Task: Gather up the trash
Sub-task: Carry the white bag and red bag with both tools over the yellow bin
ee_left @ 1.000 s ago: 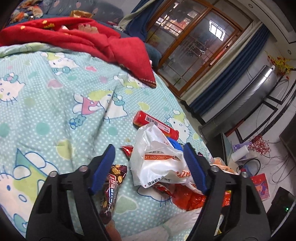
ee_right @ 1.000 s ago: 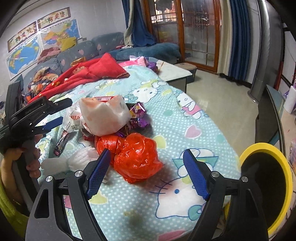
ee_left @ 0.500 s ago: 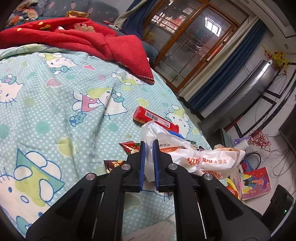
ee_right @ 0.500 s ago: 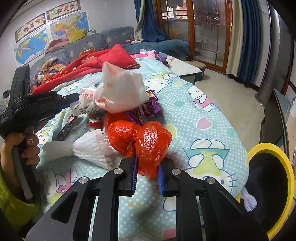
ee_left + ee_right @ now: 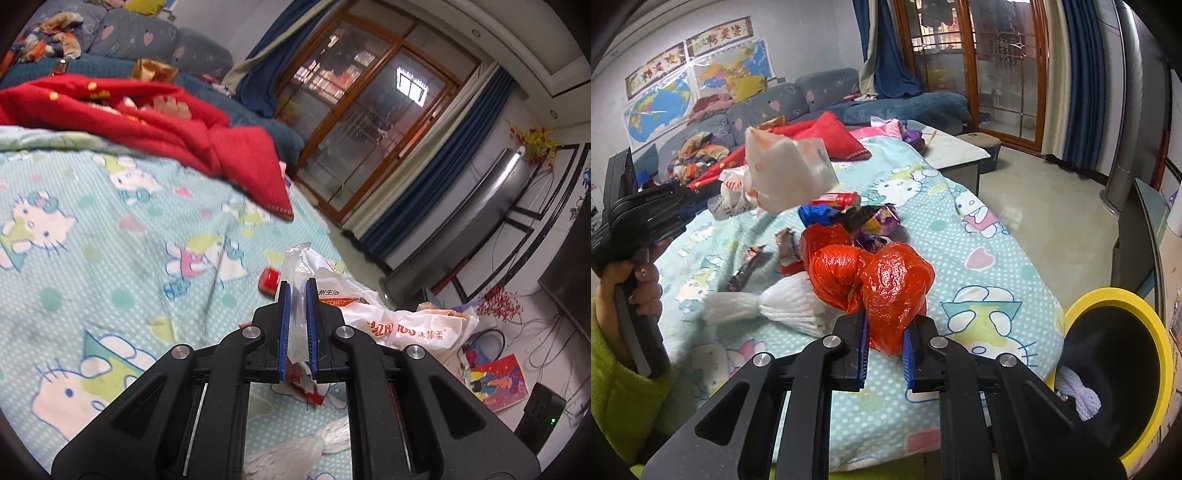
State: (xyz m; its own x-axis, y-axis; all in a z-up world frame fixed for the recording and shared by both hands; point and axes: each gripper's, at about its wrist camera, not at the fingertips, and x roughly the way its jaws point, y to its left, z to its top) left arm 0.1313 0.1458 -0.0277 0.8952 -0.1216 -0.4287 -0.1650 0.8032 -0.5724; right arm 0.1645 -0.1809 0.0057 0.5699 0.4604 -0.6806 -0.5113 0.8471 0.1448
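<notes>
My left gripper point(image 5: 297, 295) is shut on a white plastic bag point(image 5: 391, 321) with orange print and holds it lifted above the bed; the bag also shows in the right wrist view point(image 5: 786, 173). My right gripper point(image 5: 884, 332) is shut on a knotted red plastic bag point(image 5: 875, 273) and holds it just above the bedsheet. A white foam net point(image 5: 790, 306), snack wrappers point(image 5: 875, 221), a red tube point(image 5: 836, 199) and a blue scrap point(image 5: 816, 214) lie on the bed. A yellow-rimmed black bin point(image 5: 1119, 362) stands at the lower right.
The bed has a light blue cartoon-print sheet point(image 5: 982, 266). A red blanket point(image 5: 177, 129) lies at its far side. A sofa point(image 5: 798, 99) with clothes stands behind. A low white table point(image 5: 956, 155) stands beside the bed. Tiled floor point(image 5: 1045, 206) lies to the right.
Both grippers closed from open, the left on the white bag and the right on the red bag. Both bags have since been lifted off the trash pile.
</notes>
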